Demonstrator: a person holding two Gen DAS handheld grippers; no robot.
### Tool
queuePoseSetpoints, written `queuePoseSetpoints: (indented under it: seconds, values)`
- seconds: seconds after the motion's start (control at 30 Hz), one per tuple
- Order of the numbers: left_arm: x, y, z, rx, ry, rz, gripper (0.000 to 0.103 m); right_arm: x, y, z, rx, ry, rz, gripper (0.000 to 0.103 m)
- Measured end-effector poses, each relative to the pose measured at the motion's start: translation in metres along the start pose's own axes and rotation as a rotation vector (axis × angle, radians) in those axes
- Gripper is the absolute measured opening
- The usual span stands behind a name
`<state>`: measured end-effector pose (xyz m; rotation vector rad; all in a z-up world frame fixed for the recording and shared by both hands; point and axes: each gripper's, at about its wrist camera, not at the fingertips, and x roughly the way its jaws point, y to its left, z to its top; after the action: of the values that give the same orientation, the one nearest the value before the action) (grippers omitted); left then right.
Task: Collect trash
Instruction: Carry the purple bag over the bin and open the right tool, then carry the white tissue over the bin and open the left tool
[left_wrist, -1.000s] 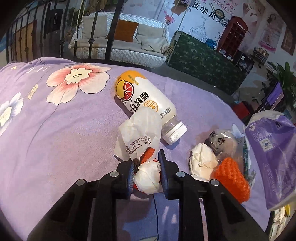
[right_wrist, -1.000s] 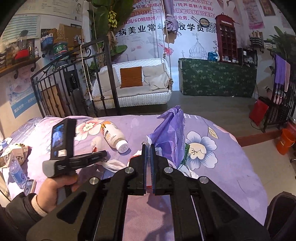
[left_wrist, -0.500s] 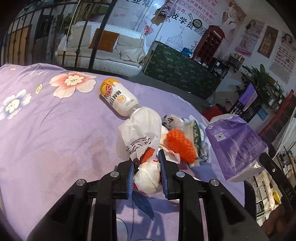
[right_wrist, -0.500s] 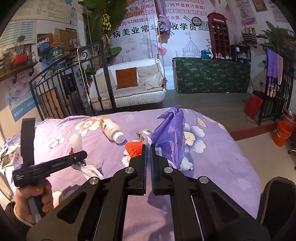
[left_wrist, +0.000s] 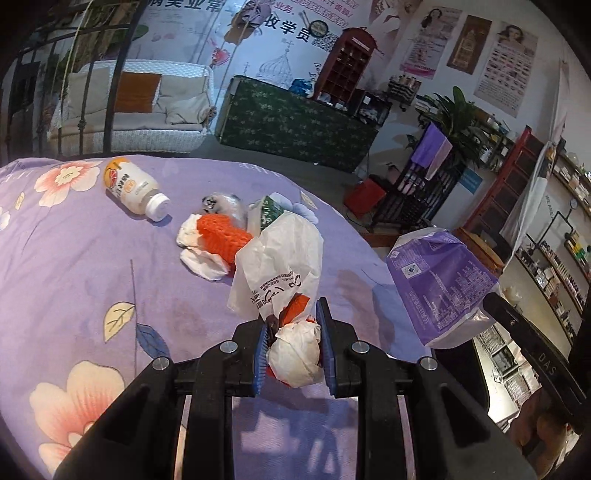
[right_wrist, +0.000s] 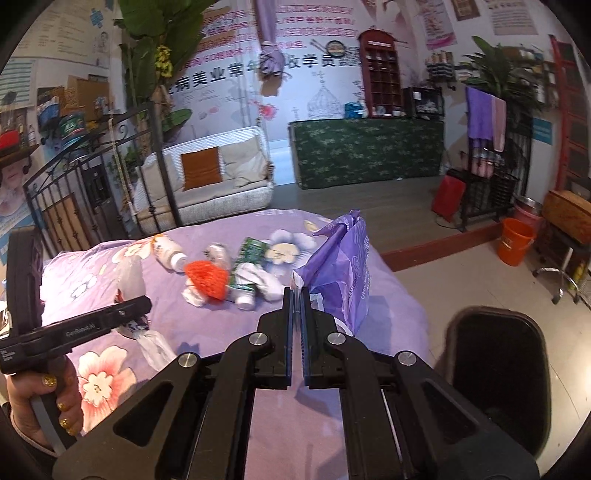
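Note:
My left gripper (left_wrist: 293, 332) is shut on a crumpled white paper wrapper (left_wrist: 280, 266) with orange inside, held above the purple floral cloth (left_wrist: 74, 266). It also shows in the right wrist view (right_wrist: 129, 317), with the wrapper (right_wrist: 131, 275) in it. My right gripper (right_wrist: 296, 295) is shut on the edge of a purple plastic bag (right_wrist: 343, 273), held up off the cloth; the bag also shows in the left wrist view (left_wrist: 439, 280). On the cloth lie a white drink bottle (left_wrist: 133, 188), an orange foam net (left_wrist: 221, 236), white tissue (left_wrist: 199, 258) and a green packet (left_wrist: 269, 214).
A black trash bin (right_wrist: 498, 369) stands on the floor at the right of the table. An orange bucket (right_wrist: 515, 245) stands further off. A white sofa (right_wrist: 207, 181) and a black iron railing (right_wrist: 85, 177) lie beyond the table's far edge.
My left gripper has lifted the wrapper off the pile and carried it right, toward the purple bag. My right gripper has kept its hold on the bag and drawn back a little.

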<state>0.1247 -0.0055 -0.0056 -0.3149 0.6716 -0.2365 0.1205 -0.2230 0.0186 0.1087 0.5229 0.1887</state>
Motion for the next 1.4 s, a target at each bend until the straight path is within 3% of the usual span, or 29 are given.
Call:
queuePoseSetpoints:
  seconds: [0.3,0.53,0.97,1.07,1.13,1.2,1.4]
  values:
    - [0.017,-0.048,-0.011,0.098,0.050,-0.105,0.023,-0.029,-0.081,-0.026,0.107,0.019,-0.168,0.004]
    - [0.026,-0.079,-0.024,0.160,0.080,-0.150,0.023,-0.024,-0.140,-0.054,0.211,0.087,-0.300,0.004]
    - [0.044,-0.116,-0.033,0.229,0.127,-0.205,0.023,0.028,-0.203,-0.102,0.358,0.241,-0.359,0.005]
    - [0.049,-0.125,-0.037,0.248,0.140,-0.220,0.023,0.030,-0.210,-0.110,0.410,0.264,-0.348,0.016]
    - [0.054,-0.133,-0.040,0.262,0.152,-0.238,0.023,0.023,-0.210,-0.112,0.435,0.243,-0.333,0.030]
    - [0.061,-0.143,-0.045,0.283,0.175,-0.255,0.023,0.011,-0.211,-0.111,0.448,0.203,-0.349,0.050]
    - [0.080,-0.188,-0.065,0.378,0.237,-0.319,0.023,-0.030,-0.219,-0.094,0.488,0.099,-0.403,0.055]
